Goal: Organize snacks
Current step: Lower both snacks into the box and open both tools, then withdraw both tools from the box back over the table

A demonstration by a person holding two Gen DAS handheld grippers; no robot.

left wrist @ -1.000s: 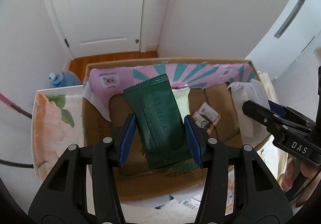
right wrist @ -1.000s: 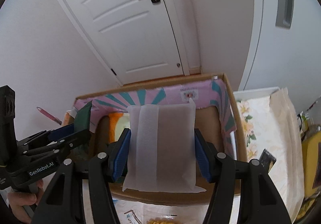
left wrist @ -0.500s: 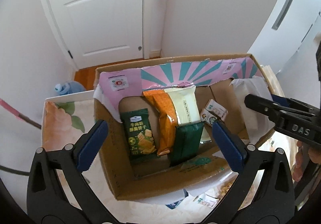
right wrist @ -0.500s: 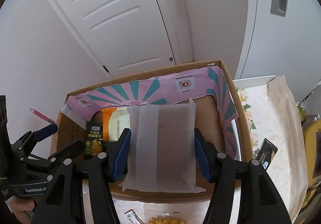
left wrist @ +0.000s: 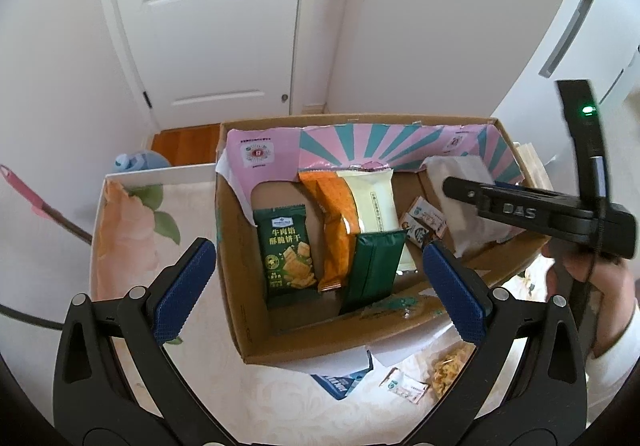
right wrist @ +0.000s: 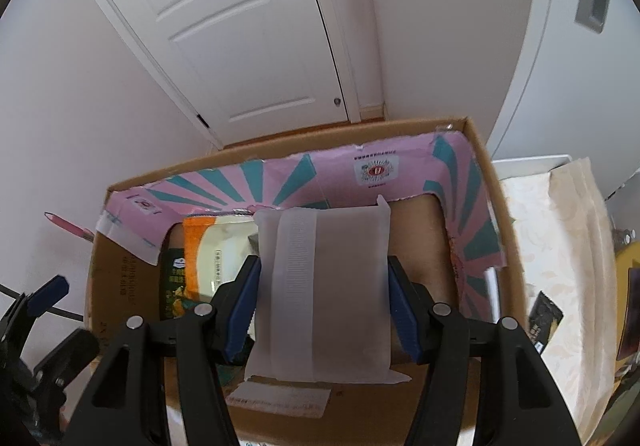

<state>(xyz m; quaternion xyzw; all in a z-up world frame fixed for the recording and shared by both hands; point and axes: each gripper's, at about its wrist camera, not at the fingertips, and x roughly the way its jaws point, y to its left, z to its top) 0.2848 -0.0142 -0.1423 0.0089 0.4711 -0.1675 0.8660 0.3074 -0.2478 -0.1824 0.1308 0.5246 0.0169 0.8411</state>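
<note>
**Snacks Going Into the Big Box**

Your big cardboard box (left wrist: 256, 330) sits on a white table cover with flowers (left wrist: 124, 230). Its brown walls stand up all around, and pink and teal paper lines the far wall. You must go over those walls to reach inside.

Inside, the snacks lie side by side. On the left is a green cracker pack (left wrist: 286, 250). Next to it is an orange pack (left wrist: 330, 230), then a cream pack (left wrist: 374, 202). A dark green pack (left wrist: 374, 270) lies partly on the cream one. Small cartons (left wrist: 424, 224) sit to the right.

Your right tongs (right wrist: 322, 310) squeeze a frosted white pack (right wrist: 324, 298) by both sides. It hangs over the right part of the box, just above the near wall.

Your left tongs (left wrist: 320, 290) are spread wide and hold nothing. They hang over the near side of the box.

More snacks (left wrist: 448, 370) lie on the table in front. Behind the box are a white door (left wrist: 208, 22) and white walls.
</note>
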